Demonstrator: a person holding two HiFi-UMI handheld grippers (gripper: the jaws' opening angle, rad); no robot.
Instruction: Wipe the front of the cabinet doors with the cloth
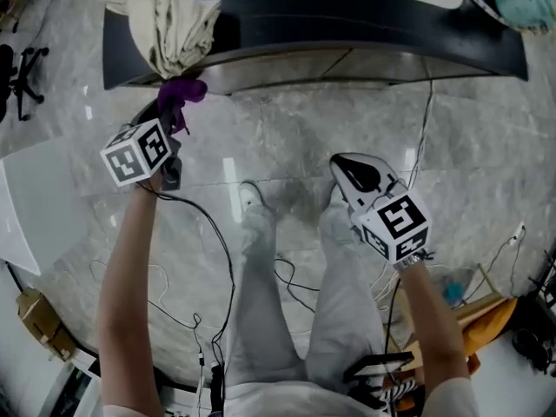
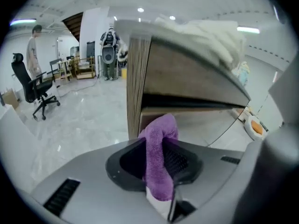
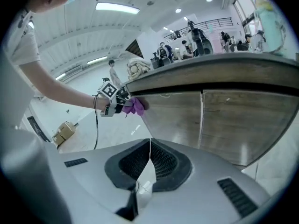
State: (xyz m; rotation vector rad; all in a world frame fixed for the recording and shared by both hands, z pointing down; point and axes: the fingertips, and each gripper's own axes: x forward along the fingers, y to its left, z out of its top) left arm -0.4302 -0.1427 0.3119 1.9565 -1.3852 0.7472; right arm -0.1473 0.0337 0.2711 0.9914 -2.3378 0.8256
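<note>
My left gripper (image 1: 170, 120) is shut on a purple cloth (image 1: 181, 96), which pokes up between its jaws (image 2: 159, 157). The cloth's free end sits close to the left end of the wooden cabinet front (image 2: 187, 73), just under the dark countertop edge (image 1: 347, 24). In the right gripper view the purple cloth (image 3: 134, 105) meets the cabinet door (image 3: 173, 115) at its upper left corner. My right gripper (image 1: 354, 174) hangs lower over the floor, shut with nothing between its jaws (image 3: 149, 160). A second cabinet door (image 3: 247, 120) lies to the right of a vertical seam.
A cream cloth pile (image 1: 169, 16) lies on the countertop above the left gripper. Cables (image 1: 200, 250) trail across the marble floor (image 1: 287, 137) around the person's legs. An office chair (image 2: 32, 90) and a standing person are far off to the left. A cardboard box (image 1: 39, 320) sits at lower left.
</note>
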